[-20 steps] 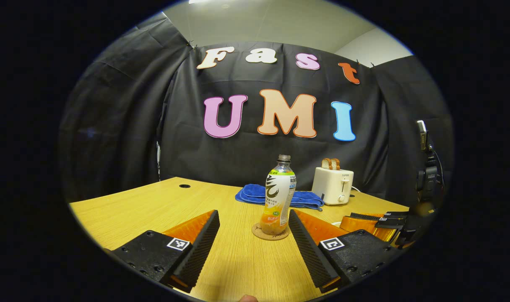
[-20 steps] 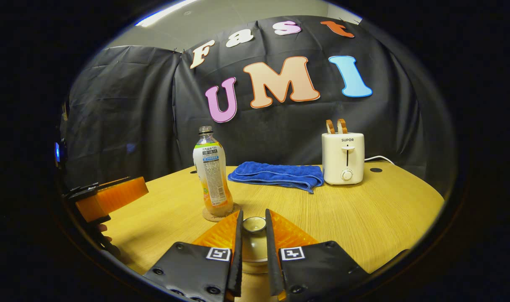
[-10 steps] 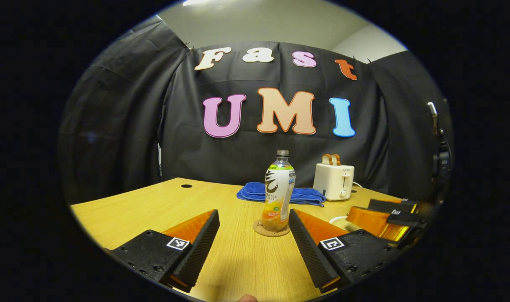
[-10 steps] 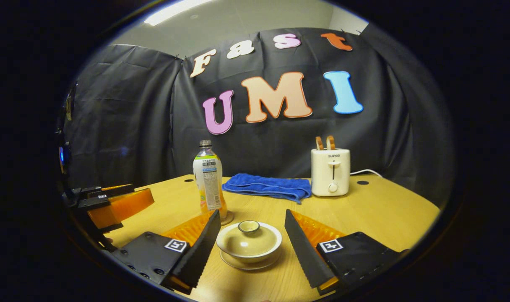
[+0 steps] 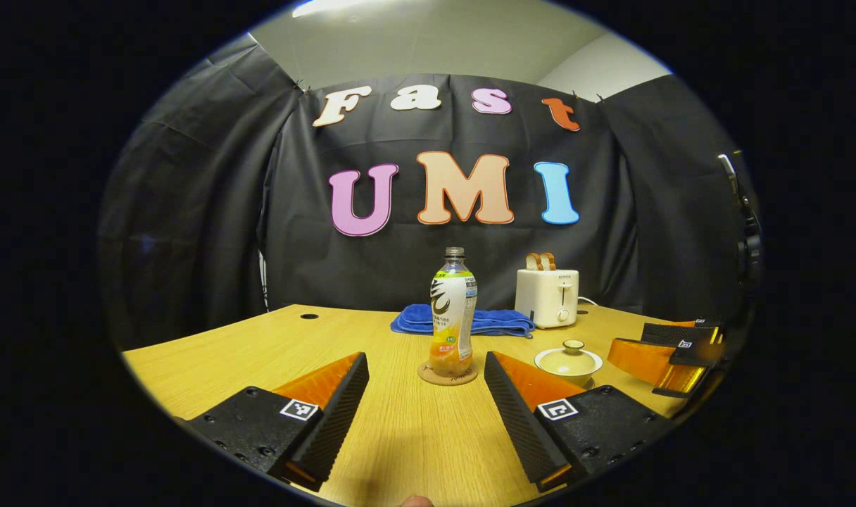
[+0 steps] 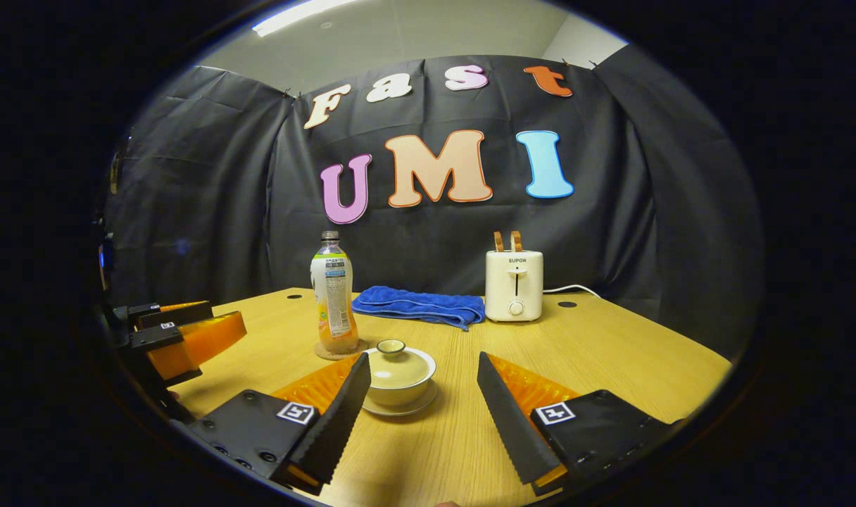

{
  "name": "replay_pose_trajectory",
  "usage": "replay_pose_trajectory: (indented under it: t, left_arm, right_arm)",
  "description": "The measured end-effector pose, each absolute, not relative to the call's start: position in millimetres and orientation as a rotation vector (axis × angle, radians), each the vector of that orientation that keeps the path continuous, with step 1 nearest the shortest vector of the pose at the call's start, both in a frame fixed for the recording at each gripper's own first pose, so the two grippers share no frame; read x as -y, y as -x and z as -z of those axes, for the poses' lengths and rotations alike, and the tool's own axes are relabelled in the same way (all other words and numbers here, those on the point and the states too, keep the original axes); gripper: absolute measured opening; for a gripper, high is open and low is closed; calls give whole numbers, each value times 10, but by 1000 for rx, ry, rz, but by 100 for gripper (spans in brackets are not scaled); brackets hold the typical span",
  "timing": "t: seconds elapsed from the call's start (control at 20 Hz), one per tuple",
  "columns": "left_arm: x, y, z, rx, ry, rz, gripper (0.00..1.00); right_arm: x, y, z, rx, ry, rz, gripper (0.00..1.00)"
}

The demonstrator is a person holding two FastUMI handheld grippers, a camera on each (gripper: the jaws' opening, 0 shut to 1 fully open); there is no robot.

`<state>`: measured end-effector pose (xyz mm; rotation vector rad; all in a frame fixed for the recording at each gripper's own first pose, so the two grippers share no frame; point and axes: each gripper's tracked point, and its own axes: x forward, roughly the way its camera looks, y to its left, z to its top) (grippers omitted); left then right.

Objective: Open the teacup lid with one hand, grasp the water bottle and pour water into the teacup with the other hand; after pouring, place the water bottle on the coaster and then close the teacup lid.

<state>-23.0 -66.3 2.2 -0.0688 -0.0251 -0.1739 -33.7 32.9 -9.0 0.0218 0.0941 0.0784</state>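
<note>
A capless water bottle (image 5: 452,310) (image 6: 332,301) with a little orange liquid stands upright on a round cork coaster (image 5: 448,373) (image 6: 338,349). Just right of it sits a pale teacup (image 5: 568,362) (image 6: 398,373) on a saucer, its lid (image 6: 394,361) resting on top. My left gripper (image 5: 426,408) is open, well short of the bottle, with nothing between its fingers. My right gripper (image 6: 424,415) is open too, drawn back from the teacup, which sits just beyond its fingertips. Each gripper also appears in the other's view: the right gripper (image 5: 671,352) at the right edge, the left gripper (image 6: 174,338) at the left edge.
A folded blue towel (image 5: 470,322) (image 6: 419,306) lies at the back of the wooden table (image 5: 273,345) (image 6: 611,352). A white toaster (image 5: 547,296) (image 6: 513,284) with two slices of toast stands next to it, its cord trailing right.
My right gripper let go of the teacup lid, opened and pulled back, leaving the lid on the cup. My left gripper backed away from the bottle, staying open.
</note>
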Motion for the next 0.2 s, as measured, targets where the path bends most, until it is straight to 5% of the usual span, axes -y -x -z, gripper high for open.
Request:
replay_pose_trajectory:
  t: [0.2]
  left_arm:
    - [697,273,-33,36,52,177,96]
  right_arm:
    - [-270,383,64,-65,-12,-37,96]
